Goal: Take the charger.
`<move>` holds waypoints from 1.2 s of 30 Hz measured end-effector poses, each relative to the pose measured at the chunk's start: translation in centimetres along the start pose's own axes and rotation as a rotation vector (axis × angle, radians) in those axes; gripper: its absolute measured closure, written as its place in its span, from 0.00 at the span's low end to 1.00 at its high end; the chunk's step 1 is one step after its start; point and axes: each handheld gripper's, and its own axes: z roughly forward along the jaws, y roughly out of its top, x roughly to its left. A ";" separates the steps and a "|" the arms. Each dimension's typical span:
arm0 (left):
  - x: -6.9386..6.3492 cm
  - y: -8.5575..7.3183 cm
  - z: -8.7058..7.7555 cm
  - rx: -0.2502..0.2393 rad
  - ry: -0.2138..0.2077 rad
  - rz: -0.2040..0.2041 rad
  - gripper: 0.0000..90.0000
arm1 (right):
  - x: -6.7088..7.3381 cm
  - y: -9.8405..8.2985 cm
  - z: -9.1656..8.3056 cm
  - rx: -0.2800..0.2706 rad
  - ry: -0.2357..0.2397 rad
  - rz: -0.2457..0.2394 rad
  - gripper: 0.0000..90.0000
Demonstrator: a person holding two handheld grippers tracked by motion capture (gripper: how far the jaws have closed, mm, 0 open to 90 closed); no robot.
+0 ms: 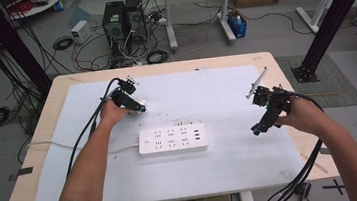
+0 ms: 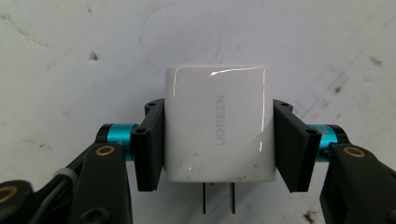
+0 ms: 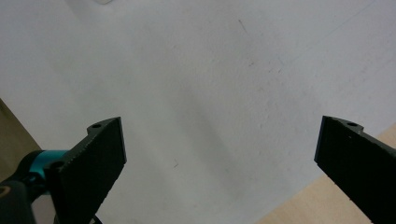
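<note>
A white UGREEN wall charger [image 2: 218, 88] sits between the jaws of my left gripper [image 2: 218, 106], which is shut on its two sides. Its two metal prongs [image 2: 218, 196] point back toward the camera. In the high view the left gripper [image 1: 141, 106] is over the white mat [image 1: 225, 90], behind and left of a white power strip [image 1: 172, 140]. I cannot tell whether the charger touches the mat. My right gripper [image 1: 256, 130] hovers right of the strip. In its own view the right gripper [image 3: 222, 125] is open, with bare mat between its jaws.
The power strip's white cord [image 1: 45, 142] runs off to the left over the mat and the wooden table [image 1: 284, 74]. Black cables trail from both grippers along the forearms. The table's bare wood shows at the right edge [image 3: 317, 205]. Computers and cables lie on the floor behind.
</note>
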 end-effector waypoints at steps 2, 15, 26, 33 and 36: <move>-0.3 0.2 -0.7 -0.013 -0.009 0.010 0.47 | 0.1 0.0 0.0 -0.002 0.001 0.004 0.01; -3.0 0.1 -6.6 -0.027 -0.095 0.172 0.47 | 0.7 0.3 0.2 0.012 -0.012 0.006 0.01; -5.8 -1.3 -11.4 -0.009 -0.132 0.268 0.47 | 1.7 0.6 0.2 0.007 -0.023 -0.013 0.02; -7.0 -2.9 -13.3 -0.009 -0.143 0.280 0.47 | 2.1 0.7 0.1 -0.011 -0.035 -0.022 0.02; -7.6 -3.4 -13.8 0.008 -0.152 0.304 0.47 | 2.3 0.8 0.0 -0.018 -0.041 -0.030 0.02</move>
